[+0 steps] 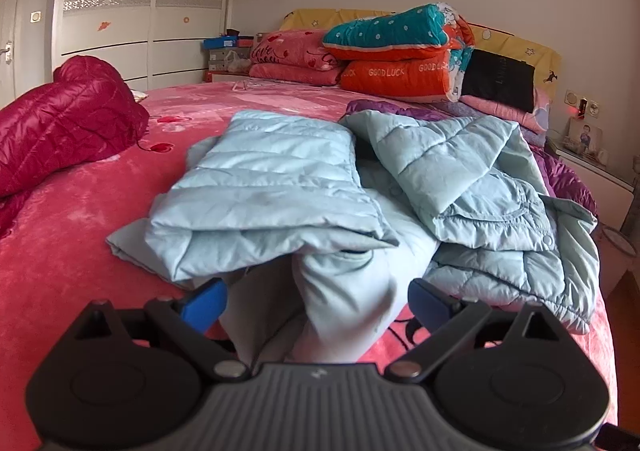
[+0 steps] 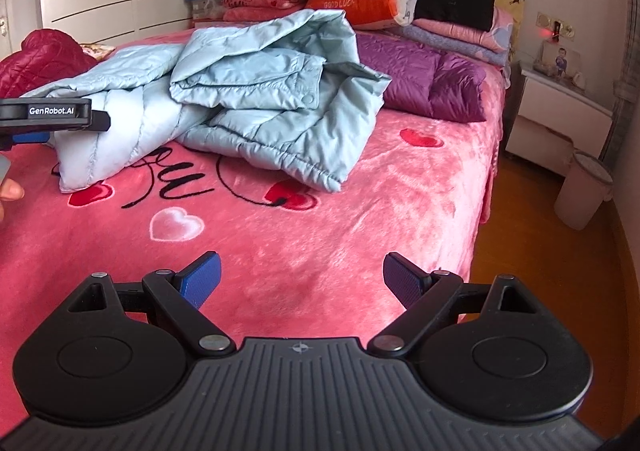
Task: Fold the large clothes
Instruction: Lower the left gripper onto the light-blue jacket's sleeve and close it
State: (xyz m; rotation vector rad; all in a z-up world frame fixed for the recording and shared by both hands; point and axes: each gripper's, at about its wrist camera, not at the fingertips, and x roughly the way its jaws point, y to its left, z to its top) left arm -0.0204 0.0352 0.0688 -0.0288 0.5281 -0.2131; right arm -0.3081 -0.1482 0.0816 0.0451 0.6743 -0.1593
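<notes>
Pale blue quilted jacket [image 1: 280, 179] half-folded, rumpled, on pink bed

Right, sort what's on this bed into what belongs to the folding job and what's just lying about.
In the job:
- light blue padded jacket
- left gripper, open around its near end
- right gripper, open over the pink blanket

Lying about:
- red jacket
- purple jacket
- stacked quilts

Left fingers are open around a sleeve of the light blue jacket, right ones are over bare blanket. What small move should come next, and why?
Probably close the left gripper on the sleeve. Its fingers stand wide on either side of that fabric without pressing it, and the light blue jacket lies only partly folded, its right half bunched. The right gripper is open above the pink blanket, holding nothing.
</notes>
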